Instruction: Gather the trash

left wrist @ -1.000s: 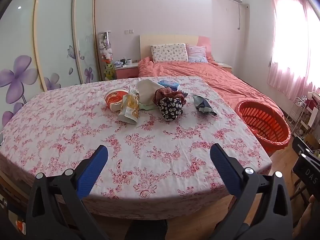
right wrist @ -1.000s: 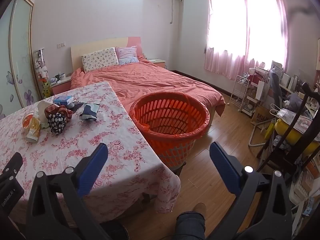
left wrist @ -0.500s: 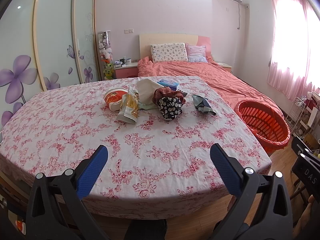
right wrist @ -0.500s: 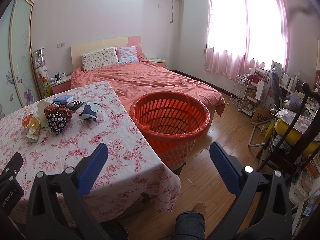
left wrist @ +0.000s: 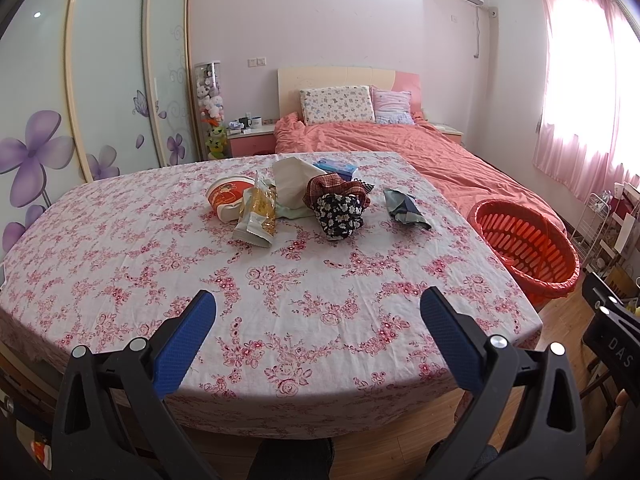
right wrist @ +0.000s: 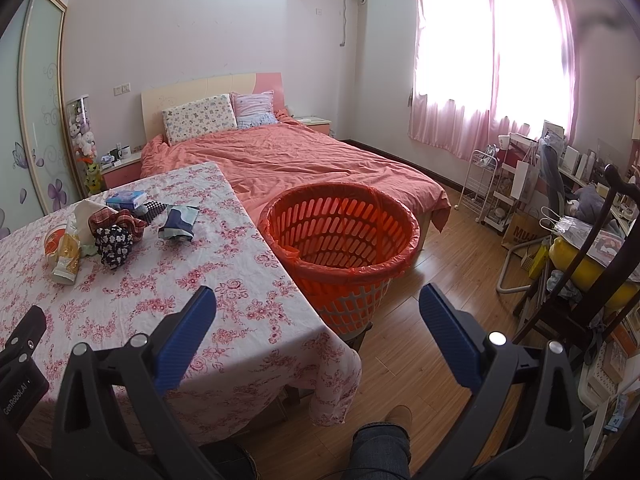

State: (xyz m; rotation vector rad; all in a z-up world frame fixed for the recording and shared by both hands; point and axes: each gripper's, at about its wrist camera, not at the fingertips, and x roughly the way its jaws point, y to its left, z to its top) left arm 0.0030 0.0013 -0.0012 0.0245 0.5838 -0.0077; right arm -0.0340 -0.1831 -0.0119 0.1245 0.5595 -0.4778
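A cluster of trash lies at the far middle of the floral-cloth table: a red and white paper bowl, a yellow snack bag, a white bag, a black flowered pouch, a dark wrapper and a blue tissue pack. An orange laundry basket with an orange liner stands on the floor off the table's right edge. My left gripper hovers open over the table's near edge, well short of the trash. My right gripper is open and empty, near the table's corner and the basket.
A bed with a coral cover lies beyond the table and basket. Wardrobe doors run along the left wall. A cluttered desk, a wire rack and a dark chair crowd the right side. A person's leg and shoe show below.
Both views have shifted only slightly; the left gripper has drifted a touch nearer the table. Both grippers stay open and empty.
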